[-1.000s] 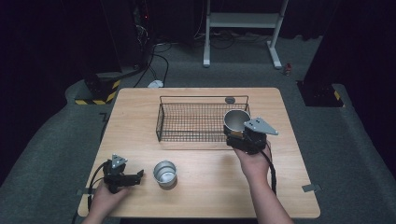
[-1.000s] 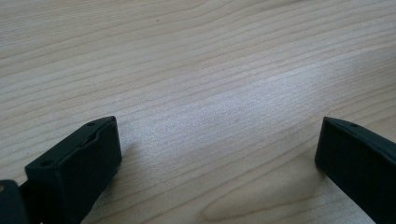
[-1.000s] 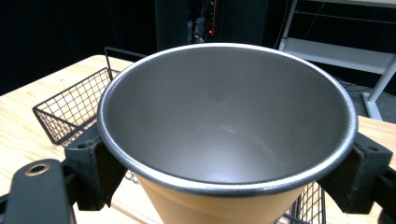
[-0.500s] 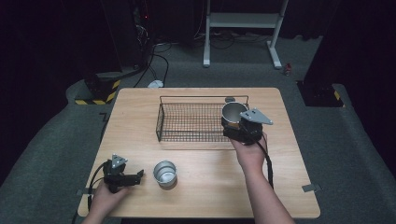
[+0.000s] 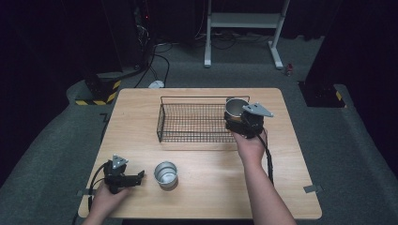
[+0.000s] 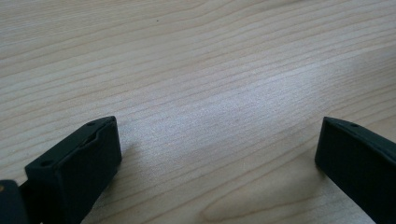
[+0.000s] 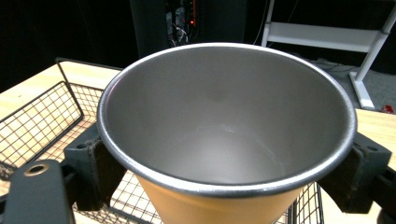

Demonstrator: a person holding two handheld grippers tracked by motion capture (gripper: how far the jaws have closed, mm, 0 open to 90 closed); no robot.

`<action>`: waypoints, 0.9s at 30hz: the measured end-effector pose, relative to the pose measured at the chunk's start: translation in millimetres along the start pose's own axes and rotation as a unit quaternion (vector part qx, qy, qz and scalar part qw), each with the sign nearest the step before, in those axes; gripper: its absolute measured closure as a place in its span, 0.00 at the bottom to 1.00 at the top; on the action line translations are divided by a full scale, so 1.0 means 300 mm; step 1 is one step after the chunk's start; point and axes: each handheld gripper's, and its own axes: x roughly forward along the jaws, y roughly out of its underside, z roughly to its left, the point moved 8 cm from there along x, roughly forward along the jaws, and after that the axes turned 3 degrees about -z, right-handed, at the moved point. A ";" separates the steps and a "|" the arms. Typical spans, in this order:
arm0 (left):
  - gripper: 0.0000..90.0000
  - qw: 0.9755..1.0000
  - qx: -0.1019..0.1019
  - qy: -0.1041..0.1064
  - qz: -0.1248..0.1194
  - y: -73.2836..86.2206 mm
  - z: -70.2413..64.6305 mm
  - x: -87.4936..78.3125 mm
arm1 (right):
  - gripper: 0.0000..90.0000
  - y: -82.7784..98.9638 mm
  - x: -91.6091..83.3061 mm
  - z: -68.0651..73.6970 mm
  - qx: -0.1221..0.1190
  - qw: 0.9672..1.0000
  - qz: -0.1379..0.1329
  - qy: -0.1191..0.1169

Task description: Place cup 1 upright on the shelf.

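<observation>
The left hand (image 5: 105,194) lies low at the near left corner of the surface (image 5: 211,187), its forearm cut off by the bottom edge of the high view. It holds the left tongs (image 5: 136,177) flat, pointing right across the wood. In the left gripper view those tongs (image 6: 217,149) stand spread wide over bare wood with nothing between the jaws, and both jaws are cropped by the frame's lower edge. Just beyond their tips, a little to the right, a second cup (image 5: 165,174) stands upright, mouth up, apart from them.

Farther off, the right forearm (image 5: 260,192) runs up from the bottom edge, straight and slightly leftward, to the right hand (image 5: 250,145), which grips the right tongs (image 5: 233,117) from behind. These pinch a steel cup (image 5: 234,107) by its sides, mouth up, held over the right end of the wire basket (image 5: 192,123). In the right gripper view the cup (image 7: 224,130) hides most of the tongs (image 7: 229,163); only the jaw ends show, pressed to either flank. Its base is out of frame, so whether it rests on the basket (image 7: 42,126) floor cannot be told.
</observation>
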 end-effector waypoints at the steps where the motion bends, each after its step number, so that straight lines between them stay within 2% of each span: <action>1: 0.01 1.000 0.000 0.000 0.001 0.000 0.000 0.000 | 0.15 -0.001 0.005 -0.002 0.002 1.000 0.000 0.001; 8: 0.01 1.000 0.000 0.000 0.000 0.000 0.000 0.000 | 0.15 -0.020 0.043 -0.004 -0.003 1.000 -0.001 0.006; 19: 0.01 1.000 0.000 0.000 0.001 0.000 0.000 0.000 | 0.15 -0.037 0.112 0.006 -0.019 1.000 0.018 0.016; 23: 0.01 1.000 0.001 0.000 0.001 0.000 0.000 0.000 | 0.15 -0.046 0.132 0.013 -0.014 1.000 0.021 0.014; 27: 0.01 1.000 0.001 0.001 0.002 0.001 0.000 -0.001 | 0.15 -0.049 0.146 0.013 0.004 1.000 0.012 0.012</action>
